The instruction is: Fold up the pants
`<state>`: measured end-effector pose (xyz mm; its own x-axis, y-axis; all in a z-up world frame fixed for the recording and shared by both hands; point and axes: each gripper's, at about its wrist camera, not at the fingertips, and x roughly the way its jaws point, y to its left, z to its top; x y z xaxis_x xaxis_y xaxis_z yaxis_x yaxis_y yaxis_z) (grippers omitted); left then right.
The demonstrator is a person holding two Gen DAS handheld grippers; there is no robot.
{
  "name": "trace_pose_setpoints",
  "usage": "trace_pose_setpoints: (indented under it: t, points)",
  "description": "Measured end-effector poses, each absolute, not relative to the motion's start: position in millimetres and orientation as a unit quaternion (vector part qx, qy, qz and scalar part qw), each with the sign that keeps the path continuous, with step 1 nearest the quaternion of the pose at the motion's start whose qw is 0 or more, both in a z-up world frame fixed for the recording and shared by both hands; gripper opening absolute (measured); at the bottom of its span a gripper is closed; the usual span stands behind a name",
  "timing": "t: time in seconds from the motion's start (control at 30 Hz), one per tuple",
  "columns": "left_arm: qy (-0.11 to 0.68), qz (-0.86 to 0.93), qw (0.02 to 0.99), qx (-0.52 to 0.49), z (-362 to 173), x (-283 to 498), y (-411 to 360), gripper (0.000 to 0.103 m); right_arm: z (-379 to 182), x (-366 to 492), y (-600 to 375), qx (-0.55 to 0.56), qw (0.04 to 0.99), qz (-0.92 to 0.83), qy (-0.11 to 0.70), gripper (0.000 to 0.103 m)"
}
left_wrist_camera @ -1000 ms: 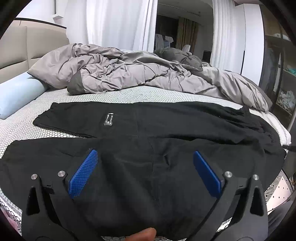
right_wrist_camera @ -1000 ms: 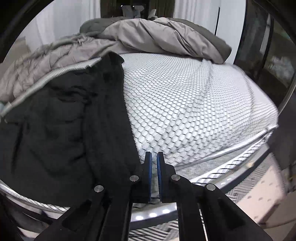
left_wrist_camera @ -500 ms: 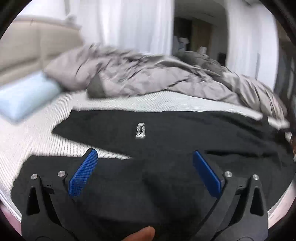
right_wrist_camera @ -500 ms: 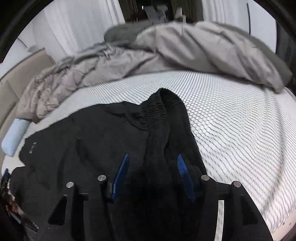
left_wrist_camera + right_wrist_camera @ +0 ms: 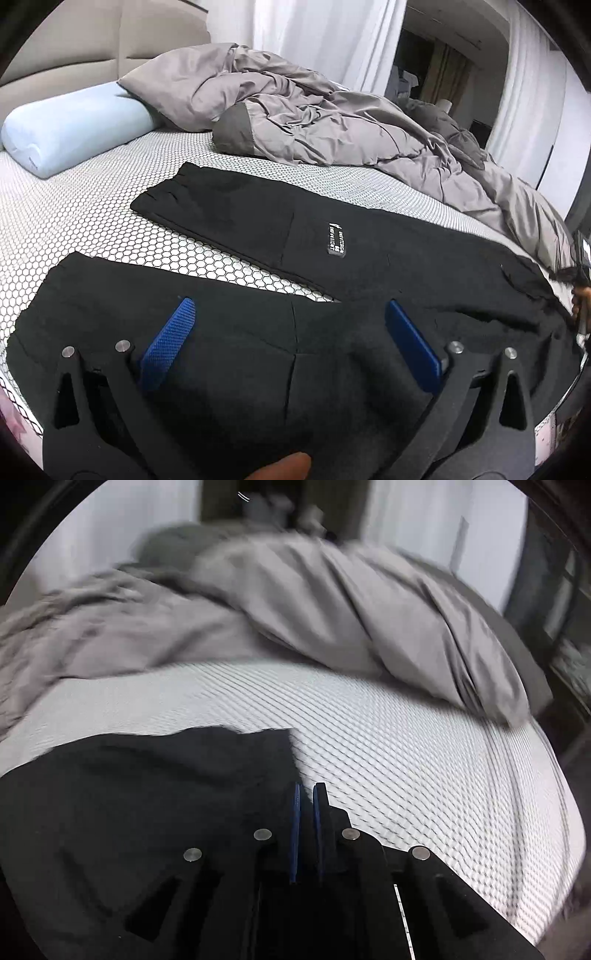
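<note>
Black pants (image 5: 258, 221) lie spread flat on the bed, their two legs stretching left and a white-lettered label (image 5: 336, 240) on the far leg. My left gripper (image 5: 289, 302) hovers open over the near leg, its blue pads wide apart with cloth beneath them. At the waist end, my right gripper (image 5: 307, 788) has its blue pads together on the edge of the pants (image 5: 147, 794). The left wrist view catches that right gripper (image 5: 581, 254) at the far right, where the cloth rises slightly toward it.
A crumpled grey duvet (image 5: 332, 122) fills the far side of the bed. A light blue bolster (image 5: 74, 125) lies by the beige headboard (image 5: 92, 40). The white honeycomb mattress cover (image 5: 424, 768) is bare right of the pants, ending at the bed's edge.
My right gripper swung from the bed's edge over the waistband, opened around it, then shut on its edge. My left gripper slid toward the leg ends and rolled, staying open.
</note>
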<state>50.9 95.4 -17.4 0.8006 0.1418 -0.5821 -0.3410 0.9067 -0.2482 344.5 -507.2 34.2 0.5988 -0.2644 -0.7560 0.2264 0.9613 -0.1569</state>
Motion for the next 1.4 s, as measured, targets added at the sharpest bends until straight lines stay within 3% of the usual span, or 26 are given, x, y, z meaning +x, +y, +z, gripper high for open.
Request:
trace_pose_setpoints:
  t: [0.07,0.13,0.2,0.27,0.57,0.83,0.97,1.03,1.1,1.17,1.4]
  points:
    - [0.287,0.134,0.930,-0.185,-17.5,48.5,101.0,0.102,44.0,322.5,-515.7,0.024,0.905,-0.137,0.402,0.012]
    - [0.285,0.140,0.928,-0.195,-18.4,43.8,107.2,0.102,60.7,275.4,-519.2,0.064,0.926,-0.118,0.353,0.027]
    - [0.283,0.145,0.923,-0.216,-21.1,38.4,117.9,0.102,69.1,227.0,-515.4,0.095,0.941,-0.077,0.315,0.074]
    - [0.284,0.149,0.915,-0.243,-24.7,34.6,129.0,0.102,73.9,183.6,-506.5,0.125,0.949,-0.042,0.286,0.085]
    - [0.290,0.191,0.908,-0.233,-36.3,-12.6,144.4,0.102,45.1,117.8,-449.1,0.211,0.935,0.029,0.284,0.090]
    - [0.321,0.196,0.883,-0.281,-39.5,-93.9,170.8,0.102,10.5,109.0,-418.1,0.186,0.927,0.080,0.314,0.090]
    - [0.329,0.180,0.861,-0.344,-54.7,-99.2,190.6,0.076,12.1,99.5,-416.0,0.186,0.930,0.092,0.303,0.090]
    - [0.336,0.167,0.848,-0.373,-64.8,-89.5,201.1,0.070,11.5,95.4,-418.0,0.193,0.929,0.097,0.301,0.090]
    - [0.329,0.186,0.844,-0.381,-66.0,-86.7,207.4,0.054,11.1,94.2,-422.5,0.199,0.928,0.093,0.300,0.090]
    - [0.323,0.206,0.848,-0.366,-60.4,-84.5,208.8,0.045,10.4,92.2,-429.5,0.204,0.929,0.087,0.298,0.090]
    - [0.339,0.223,0.865,-0.295,-53.3,-94.2,185.4,0.039,5.3,84.6,-457.5,0.228,0.927,0.059,0.293,0.090]
